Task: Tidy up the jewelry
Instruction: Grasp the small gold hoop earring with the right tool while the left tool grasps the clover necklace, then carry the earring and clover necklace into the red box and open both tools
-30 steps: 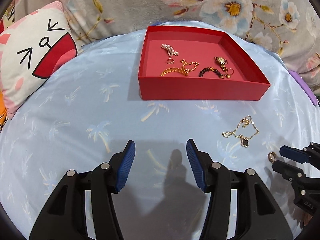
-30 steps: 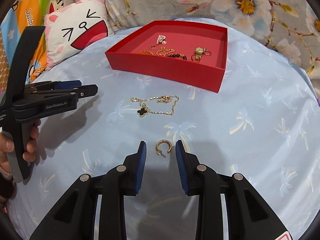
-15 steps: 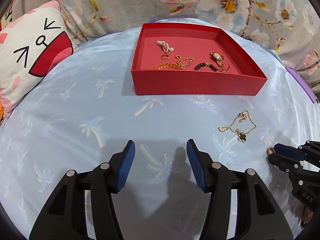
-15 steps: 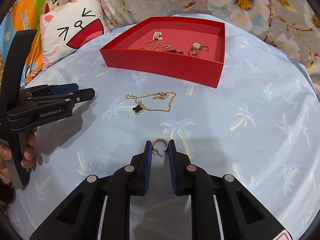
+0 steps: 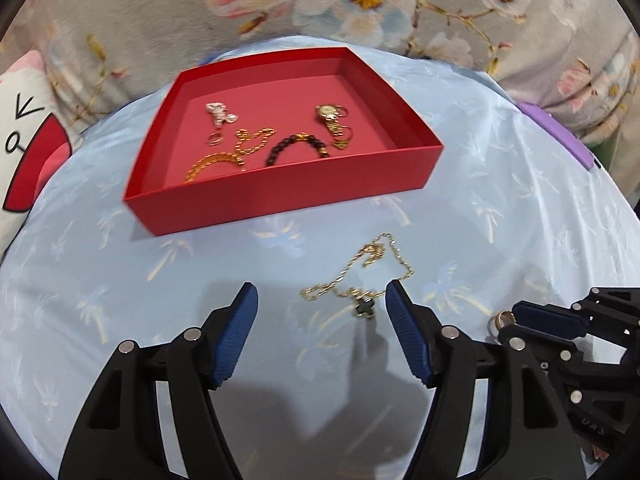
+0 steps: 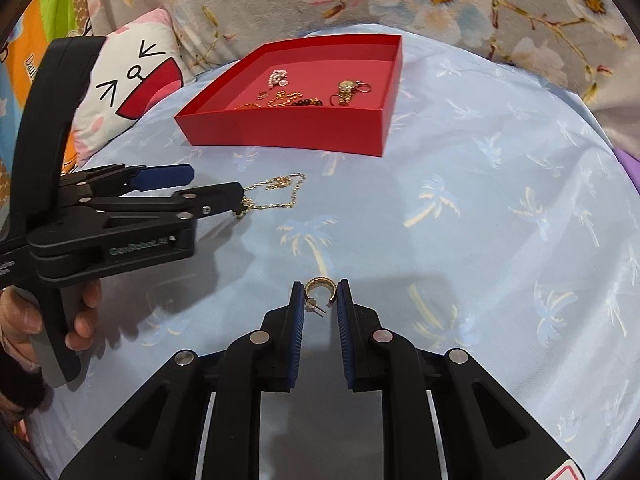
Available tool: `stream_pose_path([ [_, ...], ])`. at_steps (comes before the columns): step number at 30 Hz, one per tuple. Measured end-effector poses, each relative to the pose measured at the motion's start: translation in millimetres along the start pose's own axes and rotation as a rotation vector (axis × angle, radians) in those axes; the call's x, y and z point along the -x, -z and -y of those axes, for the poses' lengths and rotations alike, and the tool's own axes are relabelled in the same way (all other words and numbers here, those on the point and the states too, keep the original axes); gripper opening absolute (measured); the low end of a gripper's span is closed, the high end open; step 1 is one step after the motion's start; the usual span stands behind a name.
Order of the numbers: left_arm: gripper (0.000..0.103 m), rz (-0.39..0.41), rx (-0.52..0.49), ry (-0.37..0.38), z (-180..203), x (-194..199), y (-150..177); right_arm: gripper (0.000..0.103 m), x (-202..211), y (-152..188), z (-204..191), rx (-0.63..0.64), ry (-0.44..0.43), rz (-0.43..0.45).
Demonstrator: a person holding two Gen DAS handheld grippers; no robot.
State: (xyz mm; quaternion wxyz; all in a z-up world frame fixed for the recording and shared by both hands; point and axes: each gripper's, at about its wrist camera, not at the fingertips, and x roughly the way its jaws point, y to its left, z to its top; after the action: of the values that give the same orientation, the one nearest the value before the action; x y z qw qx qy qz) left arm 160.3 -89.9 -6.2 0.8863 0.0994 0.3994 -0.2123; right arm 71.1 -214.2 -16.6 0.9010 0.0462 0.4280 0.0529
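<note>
A red tray (image 5: 280, 194) (image 6: 288, 132) at the far side of the blue cloth holds several jewelry pieces. A gold chain necklace with a black clover charm (image 5: 362, 280) (image 6: 280, 194) lies on the cloth. My left gripper (image 5: 322, 308) (image 6: 216, 186) is open, its fingertips on either side of the charm end. My right gripper (image 6: 319, 292) (image 5: 506, 322) is shut on a gold hoop earring (image 6: 319, 285) (image 5: 503, 319), held just above the cloth.
A cartoon-face pillow (image 6: 128, 88) (image 5: 24, 148) lies left of the tray. A floral cushion (image 5: 360, 4) runs along the back. A purple object (image 5: 560, 136) sits at the right edge of the cloth.
My left gripper moved right and forward, so the necklace now lies between its fingers. My right gripper closed on the hoop earring.
</note>
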Motion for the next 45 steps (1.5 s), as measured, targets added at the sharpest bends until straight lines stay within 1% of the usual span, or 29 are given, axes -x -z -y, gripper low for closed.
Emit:
stream_pose_path([
  [2, 0.056, -0.015, -0.012, -0.002, 6, -8, -1, 0.015, 0, 1, 5, -0.014, 0.003, -0.001],
  [3, 0.048, -0.024, -0.012, 0.005, 8, -11, -2, 0.015, 1, 1, 7, -0.021, 0.004, 0.0],
  [4, 0.042, -0.037, -0.007, 0.011, 8, -16, -1, 0.015, 1, 0, 9, -0.025, 0.004, 0.002],
  [5, 0.04, -0.028, -0.011, 0.0, 10, -16, 0, 0.015, 1, 0, 10, -0.028, 0.005, 0.003],
  [6, 0.037, -0.028, -0.017, -0.004, 11, -17, 0, 0.015, 2, 0, 11, -0.031, 0.006, 0.004],
  [7, 0.029, -0.026, -0.019, 0.0, 11, -16, 0, 0.015, 2, 0, 12, -0.034, 0.005, 0.004],
  [8, 0.026, -0.024, -0.018, 0.002, 10, -16, 0, 0.015, 1, 0, 12, -0.037, 0.004, 0.001],
  [9, 0.014, -0.023, -0.017, 0.006, 10, -16, 1, 0.015, 1, 0, 13, -0.038, 0.004, 0.0],
  [12, 0.013, -0.019, -0.009, 0.026, 8, -14, 2, 0.015, 0, 1, 13, -0.039, 0.005, -0.002],
  [13, 0.005, -0.015, -0.004, 0.031, 7, -12, 2, 0.015, 0, 1, 13, -0.04, 0.004, 0.0],
  [14, 0.001, -0.011, -0.005, 0.035, 7, -10, 3, 0.015, 1, 0, 14, -0.04, 0.003, 0.002],
  [21, 0.0, 0.032, 0.012, 0.043, -3, 21, 5, 0.015, 9, -2, 13, -0.041, -0.009, 0.027],
  [23, 0.0, 0.034, 0.025, 0.044, -8, 26, 6, 0.015, 10, -2, 11, -0.039, -0.01, 0.028],
  [27, 0.0, 0.05, 0.047, 0.028, -18, 37, 8, 0.015, 13, -2, 11, -0.036, -0.013, 0.034],
  [32, 0.0, 0.09, 0.074, 0.027, -34, 66, 2, 0.015, 19, -5, 11, -0.039, -0.032, 0.045],
  [36, 0.0, 0.118, 0.069, 0.031, -44, 90, -14, 0.015, 31, -15, 10, -0.035, -0.05, 0.071],
  [39, 0.0, 0.158, 0.047, 0.017, -49, 111, -37, 0.015, 42, -31, 9, -0.023, -0.062, 0.093],
  [42, 0.0, 0.203, 0.028, -0.001, -54, 127, -59, 0.015, 55, -60, 9, -0.003, -0.069, 0.126],
  [45, 0.0, 0.256, 0.006, -0.045, -59, 137, -92, 0.015, 62, -94, 9, 0.018, -0.065, 0.162],
])
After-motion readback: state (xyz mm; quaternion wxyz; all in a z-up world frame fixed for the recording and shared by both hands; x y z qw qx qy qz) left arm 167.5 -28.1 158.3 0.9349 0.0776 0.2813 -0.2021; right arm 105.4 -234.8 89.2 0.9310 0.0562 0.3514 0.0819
